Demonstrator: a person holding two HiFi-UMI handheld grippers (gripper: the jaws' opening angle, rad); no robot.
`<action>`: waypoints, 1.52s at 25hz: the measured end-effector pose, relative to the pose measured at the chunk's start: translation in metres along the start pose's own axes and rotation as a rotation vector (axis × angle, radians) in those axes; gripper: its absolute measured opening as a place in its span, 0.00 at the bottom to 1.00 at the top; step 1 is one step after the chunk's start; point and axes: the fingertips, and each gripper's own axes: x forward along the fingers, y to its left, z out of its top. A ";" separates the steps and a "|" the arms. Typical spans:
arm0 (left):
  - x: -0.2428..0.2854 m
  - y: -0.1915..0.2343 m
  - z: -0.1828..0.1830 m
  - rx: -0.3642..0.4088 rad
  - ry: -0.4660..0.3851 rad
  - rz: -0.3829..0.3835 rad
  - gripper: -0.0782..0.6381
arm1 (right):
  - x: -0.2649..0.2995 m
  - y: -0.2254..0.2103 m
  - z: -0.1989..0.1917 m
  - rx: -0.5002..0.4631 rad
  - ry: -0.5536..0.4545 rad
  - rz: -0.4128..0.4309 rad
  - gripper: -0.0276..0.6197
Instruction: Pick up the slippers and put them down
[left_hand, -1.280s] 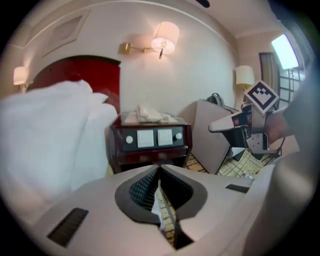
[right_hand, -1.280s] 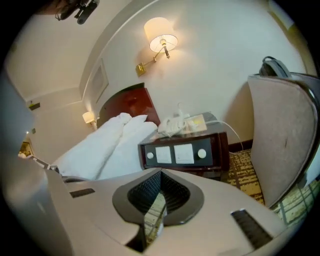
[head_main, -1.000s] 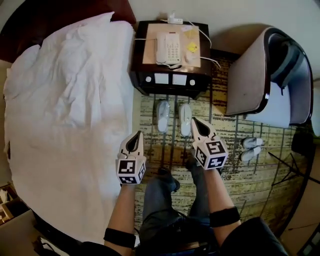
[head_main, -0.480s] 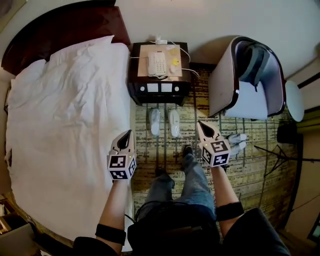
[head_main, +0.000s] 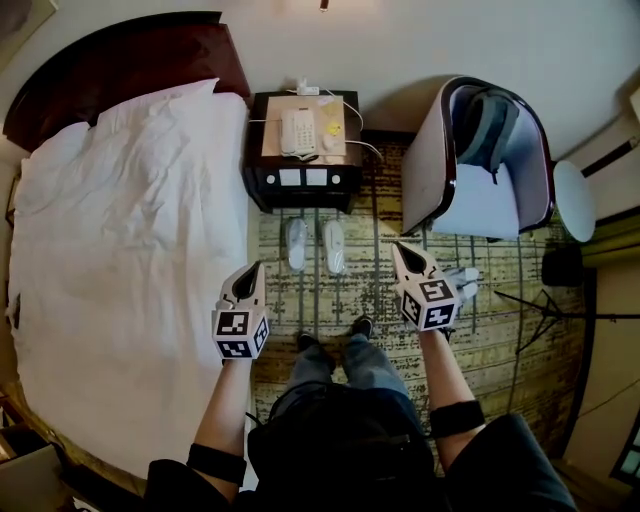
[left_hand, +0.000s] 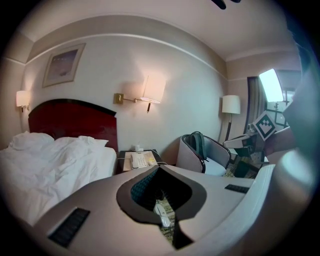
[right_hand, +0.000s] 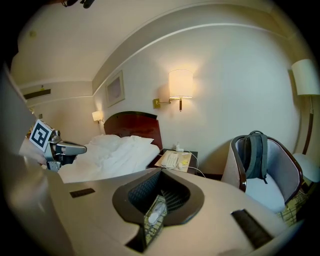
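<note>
Left tool (head_main: 255, 268) and right tool (head_main: 398, 249) both have jaws together, empty, well above the slippers (head_main: 297, 244) paired on the carpet (head_main: 375, 300) before the nightstand (head_main: 300, 178); I'd drop low, open wide and pinch one upper each.

Hotel room as I see it: bed (head_main: 120, 270), nightstand (head_main: 264, 182), armchair (head_main: 430, 170).
The white-covered bed with its dark red headboard (head_main: 130, 50) fills my left; the dark nightstand just beside it carries a white telephone (head_main: 297, 130). A grey backpack (head_main: 487, 130) sits in the curved armchair at right, patterned carpet (head_main: 500, 340) covers the floor, and a wall lamp (right_hand: 180, 85) glows.
</note>
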 end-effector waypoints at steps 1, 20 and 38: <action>0.001 -0.002 0.001 -0.004 -0.001 0.006 0.11 | -0.001 -0.002 -0.001 -0.001 0.000 0.005 0.05; 0.006 -0.037 0.006 0.008 -0.005 0.009 0.11 | -0.007 -0.024 -0.007 0.000 0.011 0.056 0.05; 0.025 -0.055 0.001 -0.001 0.029 0.040 0.11 | 0.007 -0.040 -0.020 0.018 0.025 0.116 0.05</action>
